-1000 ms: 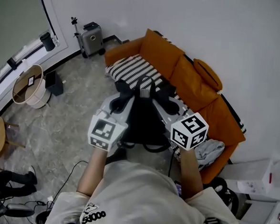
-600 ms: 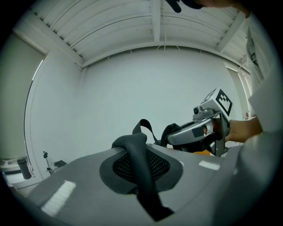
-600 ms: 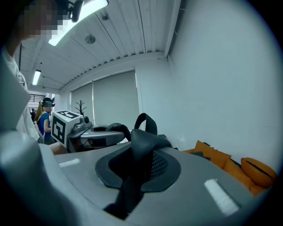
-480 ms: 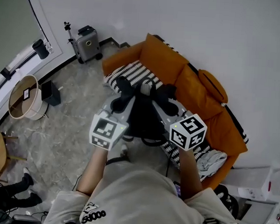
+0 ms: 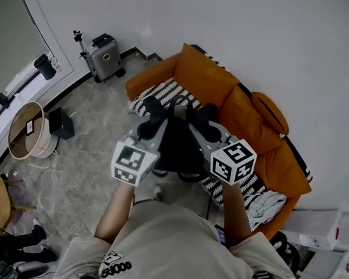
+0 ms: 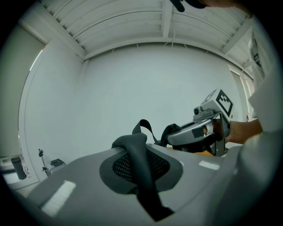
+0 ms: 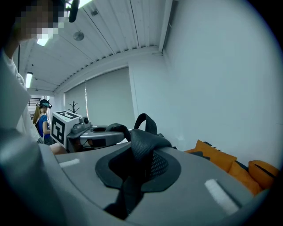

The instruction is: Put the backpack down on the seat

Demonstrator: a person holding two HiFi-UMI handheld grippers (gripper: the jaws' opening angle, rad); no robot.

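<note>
Backpack [image 5: 177, 143]: black, soft-sided, hung in the air between both claws at the front of the sofa [image 5: 202, 78], over the seat edge, apparently not yet resting on it. Slack body, sagging below the straps; likely to slump and fold on landing rather than stand, so best eased down and leaned on the sofa back. Weight hard to judge; moderate at a guess, shared by two grips. Straps padded, mesh-faced, not slippery, good purchase. Left claw [image 5: 152, 112] nipped nearly closed on the left-hand strap [image 6: 137, 159]; right claw [image 5: 205, 115] likewise pinched narrow on the right-hand strap [image 7: 141, 152]. Top loop [image 6: 142, 126] free, a spare hold. Sofa seat under a black-and-white striped cover [image 5: 166, 93]; grey garment [image 5: 266, 205] bunched at the sofa's right end, orange cushion [image 5: 270, 111] against the back near it. Containers: round basket [image 5: 43, 147] on the floor well left of the sofa, a small pale flat item inside, kind not clear; hard grey suitcase [image 5: 104, 56] upright near the sofa's left arm, closed, contents unseen.
</note>
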